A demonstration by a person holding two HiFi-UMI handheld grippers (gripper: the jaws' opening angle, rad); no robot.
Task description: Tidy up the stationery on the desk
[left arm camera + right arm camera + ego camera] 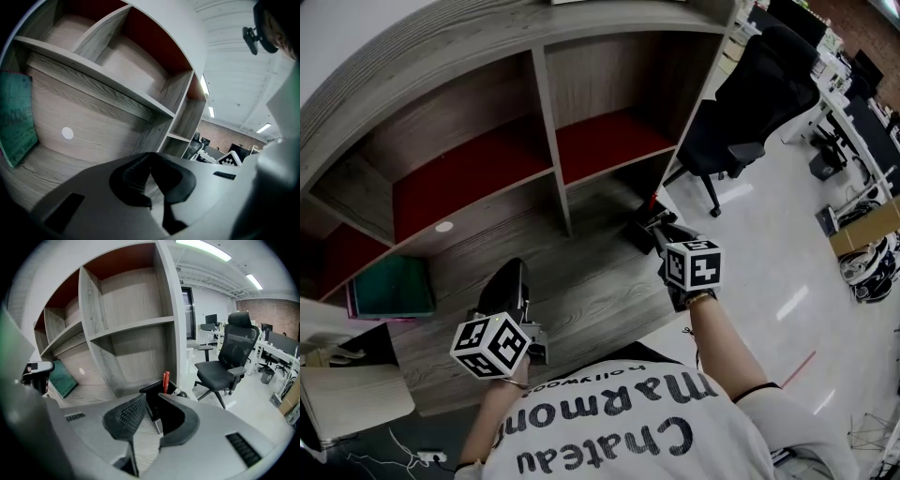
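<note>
From where I stand the tidying looks nearly done: I see no loose stationery on the worktop. A black pen holder stands at its right end with 2 red pens upright in it. A green book sits at the left end, under the shelves, whose compartments show nothing inside. The right gripper hovers just short of the holder, jaws slightly apart, nothing between them. The left gripper has its jaws together, empty. Perhaps only the book remains.
</note>
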